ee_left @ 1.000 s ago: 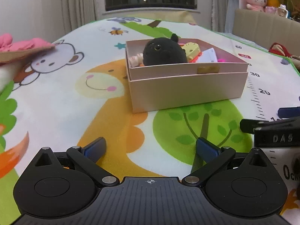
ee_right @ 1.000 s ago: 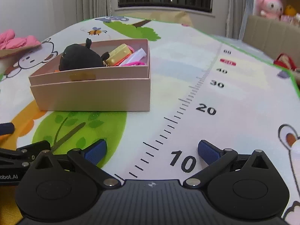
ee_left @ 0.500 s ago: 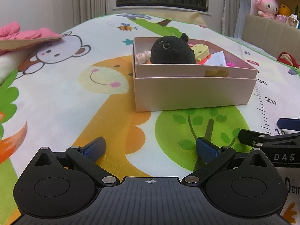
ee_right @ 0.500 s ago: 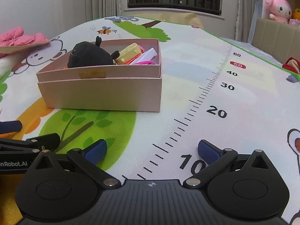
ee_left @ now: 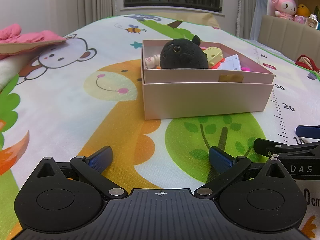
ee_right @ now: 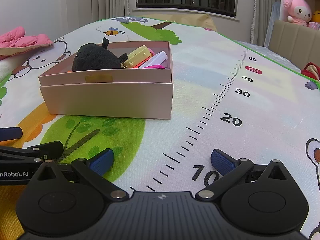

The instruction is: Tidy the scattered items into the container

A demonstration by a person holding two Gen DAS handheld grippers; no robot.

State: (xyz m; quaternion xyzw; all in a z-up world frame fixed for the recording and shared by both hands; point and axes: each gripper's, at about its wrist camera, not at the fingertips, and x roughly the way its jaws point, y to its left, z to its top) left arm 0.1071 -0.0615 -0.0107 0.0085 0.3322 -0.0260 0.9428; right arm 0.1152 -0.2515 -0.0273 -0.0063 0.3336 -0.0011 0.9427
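A pink cardboard box (ee_left: 204,98) (ee_right: 112,100) stands on the play mat. Inside it lie a black plush toy (ee_left: 183,56) (ee_right: 96,59), a yellow cheese-shaped toy (ee_left: 215,55) (ee_right: 138,57), a white card (ee_left: 230,65) and some pink and orange bits. My left gripper (ee_left: 160,157) hovers low over the mat well short of the box, open, nothing between its blue pads. My right gripper (ee_right: 162,160) is also open and empty, in front and to the right of the box. Each gripper shows at the edge of the other's view.
The colourful play mat (ee_left: 60,104) has a ruler print (ee_right: 212,110) running along the right. Pink clothing on a cushion (ee_left: 26,40) lies far left. A beige headboard with plush toys (ee_left: 284,6) stands at the back right, and a red item (ee_right: 311,71) lies at the mat's right edge.
Both views have shifted slightly: the box now sits a little further right and higher in each frame. Both grippers stay open and empty.
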